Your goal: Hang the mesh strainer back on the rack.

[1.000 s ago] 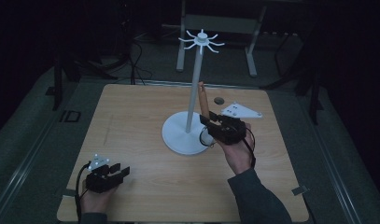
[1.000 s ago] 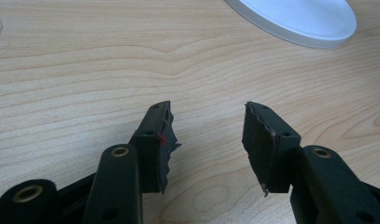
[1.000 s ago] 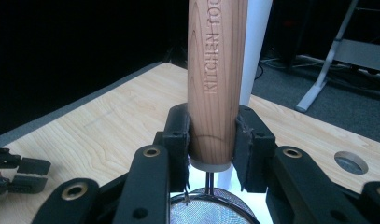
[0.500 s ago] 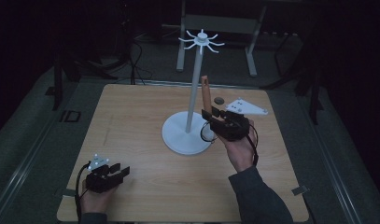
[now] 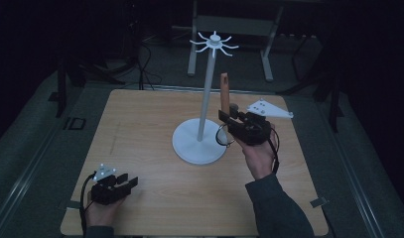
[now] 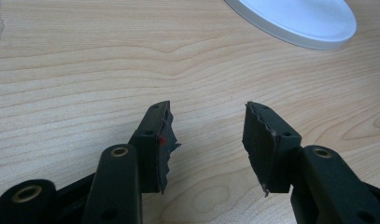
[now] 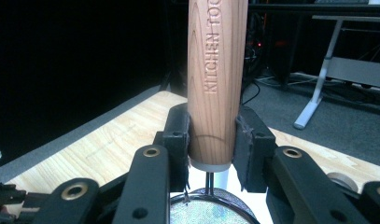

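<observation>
A small strainer with a wooden handle (image 5: 224,92) stands upright, mesh ring (image 5: 223,137) hanging down, beside the pole of a white hook stand (image 5: 205,94). My right gripper (image 5: 230,117) is shut on the handle's lower end; in the right gripper view the handle (image 7: 216,70), stamped "KITCHEN", sits between the jaws of the right gripper (image 7: 211,135) with the mesh (image 7: 205,211) below. The stand's ring of hooks (image 5: 214,42) is well above the handle's tip. My left gripper (image 5: 127,183) rests open near the table's front left corner; the left gripper (image 6: 208,140) holds nothing.
The stand's round white base (image 5: 199,145) sits mid-table and appears as the base (image 6: 295,18) at the top of the left gripper view. The wooden table (image 5: 140,129) is bordered by dark floor. Table legs (image 5: 267,54) and cables lie beyond the far edge.
My right gripper has lifted the strainer a little and shifted it slightly right. The left gripper has stayed still.
</observation>
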`<action>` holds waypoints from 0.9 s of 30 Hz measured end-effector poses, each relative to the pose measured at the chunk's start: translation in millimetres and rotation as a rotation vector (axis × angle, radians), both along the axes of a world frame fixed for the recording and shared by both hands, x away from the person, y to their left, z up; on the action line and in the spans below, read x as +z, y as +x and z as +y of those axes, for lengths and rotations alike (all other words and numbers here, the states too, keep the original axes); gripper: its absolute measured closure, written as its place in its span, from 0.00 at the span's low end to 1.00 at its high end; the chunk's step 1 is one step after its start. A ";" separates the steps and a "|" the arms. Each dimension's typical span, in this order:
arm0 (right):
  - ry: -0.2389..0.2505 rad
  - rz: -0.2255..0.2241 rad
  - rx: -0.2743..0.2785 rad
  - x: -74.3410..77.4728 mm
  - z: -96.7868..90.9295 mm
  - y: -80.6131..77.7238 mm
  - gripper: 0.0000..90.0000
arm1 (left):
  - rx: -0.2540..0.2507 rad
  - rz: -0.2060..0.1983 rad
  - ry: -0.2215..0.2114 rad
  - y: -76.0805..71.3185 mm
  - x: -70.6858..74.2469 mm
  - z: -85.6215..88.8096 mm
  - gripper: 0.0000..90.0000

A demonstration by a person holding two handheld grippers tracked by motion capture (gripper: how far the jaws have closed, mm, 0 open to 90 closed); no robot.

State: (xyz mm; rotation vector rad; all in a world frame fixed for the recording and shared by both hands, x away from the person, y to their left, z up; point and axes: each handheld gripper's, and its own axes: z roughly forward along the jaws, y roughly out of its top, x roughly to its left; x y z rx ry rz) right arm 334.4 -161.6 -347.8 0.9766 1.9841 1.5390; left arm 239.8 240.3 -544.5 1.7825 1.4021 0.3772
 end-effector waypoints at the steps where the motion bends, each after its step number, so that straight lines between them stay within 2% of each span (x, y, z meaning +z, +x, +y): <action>1: 0.004 -0.002 -0.001 1.1 -0.5 0.3 0.76 | 0.000 0.000 0.000 0.0 0.0 0.0 0.58; 6: 0.018 -0.011 -0.005 6.7 -2.4 1.6 0.76 | -0.002 0.002 0.002 0.1 0.0 -0.1 0.58; 16: 0.078 -0.008 -0.015 16.4 -8.4 7.4 0.76 | -0.004 0.003 0.004 0.3 -0.2 -0.3 0.58; 21: 0.116 0.002 -0.012 19.5 -11.7 10.9 0.76 | -0.005 0.006 0.004 0.4 -0.4 -0.4 0.58; 27: 0.138 0.007 -0.018 23.4 -14.5 15.0 0.76 | -0.004 0.007 0.003 0.4 -0.5 -0.3 0.58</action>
